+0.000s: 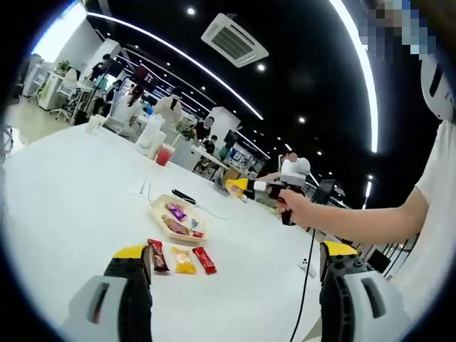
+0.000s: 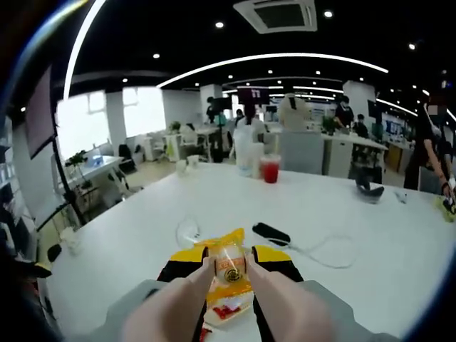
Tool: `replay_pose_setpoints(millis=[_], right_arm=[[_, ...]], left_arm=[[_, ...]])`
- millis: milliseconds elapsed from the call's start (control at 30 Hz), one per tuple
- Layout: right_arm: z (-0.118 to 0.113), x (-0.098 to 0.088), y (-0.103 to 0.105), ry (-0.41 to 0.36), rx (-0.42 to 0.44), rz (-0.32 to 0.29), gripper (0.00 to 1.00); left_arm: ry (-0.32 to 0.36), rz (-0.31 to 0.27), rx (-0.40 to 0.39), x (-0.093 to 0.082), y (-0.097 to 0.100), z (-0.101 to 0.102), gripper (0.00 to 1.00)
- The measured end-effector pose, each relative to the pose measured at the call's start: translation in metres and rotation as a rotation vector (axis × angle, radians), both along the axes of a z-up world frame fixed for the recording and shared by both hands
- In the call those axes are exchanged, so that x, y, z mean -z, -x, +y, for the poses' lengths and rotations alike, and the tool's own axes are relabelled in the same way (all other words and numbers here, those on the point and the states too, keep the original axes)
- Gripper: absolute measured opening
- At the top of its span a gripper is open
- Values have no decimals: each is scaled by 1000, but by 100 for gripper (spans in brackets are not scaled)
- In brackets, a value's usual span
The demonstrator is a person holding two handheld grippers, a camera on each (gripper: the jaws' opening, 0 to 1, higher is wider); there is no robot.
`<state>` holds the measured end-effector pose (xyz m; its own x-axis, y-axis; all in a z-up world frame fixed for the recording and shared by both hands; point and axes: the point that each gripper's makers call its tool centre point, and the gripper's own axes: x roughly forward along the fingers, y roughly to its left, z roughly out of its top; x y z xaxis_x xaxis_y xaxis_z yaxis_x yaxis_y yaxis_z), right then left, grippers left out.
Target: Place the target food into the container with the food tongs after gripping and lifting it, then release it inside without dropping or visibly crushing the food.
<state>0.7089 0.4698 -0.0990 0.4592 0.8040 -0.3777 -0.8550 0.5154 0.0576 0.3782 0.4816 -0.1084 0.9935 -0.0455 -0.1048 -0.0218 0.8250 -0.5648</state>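
A beige tray (image 1: 165,211) on the white table holds several snack packs. In front of it lie a dark red pack (image 1: 158,255), a yellow pack (image 1: 184,261) and a red pack (image 1: 204,259). My left gripper (image 1: 235,267) hovers over the near table, jaws wide open with nothing between them. A hand holds my right gripper (image 1: 279,187) up beyond the tray. It (image 2: 231,256) is shut on the beige food tongs (image 2: 288,308), and the tongs pinch a yellow snack pack (image 2: 229,268). Part of the tray (image 2: 217,319), with a red pack in it, shows just beneath that pack.
A red drink cup (image 2: 270,169) and white bottles (image 2: 245,151) stand at the table's far side. A black object (image 2: 271,233) with a white cable lies behind the tray. A black cable (image 1: 306,271) hangs from the right gripper. People and desks fill the background.
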Motion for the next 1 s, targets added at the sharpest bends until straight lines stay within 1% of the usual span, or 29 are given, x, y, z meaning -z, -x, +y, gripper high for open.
replay_pose_setpoints(millis=[267, 533, 600, 800, 1000], right_arm=[[13, -1, -12, -2, -17, -3, 23], [25, -2, -12, 0, -41, -9, 23], [31, -2, -11, -1, -49, -8, 23], [43, 2, -12, -1, -61, 0, 23], [54, 4, -12, 8, -85, -6, 23]], left_arm=[[8, 8, -24, 3, 3, 1, 99], [11, 16, -51, 5, 7, 5, 99], [12, 16, -55, 5, 8, 6, 99], [11, 23, -62, 5, 11, 8, 99], [13, 29, -76, 6, 14, 11, 99]])
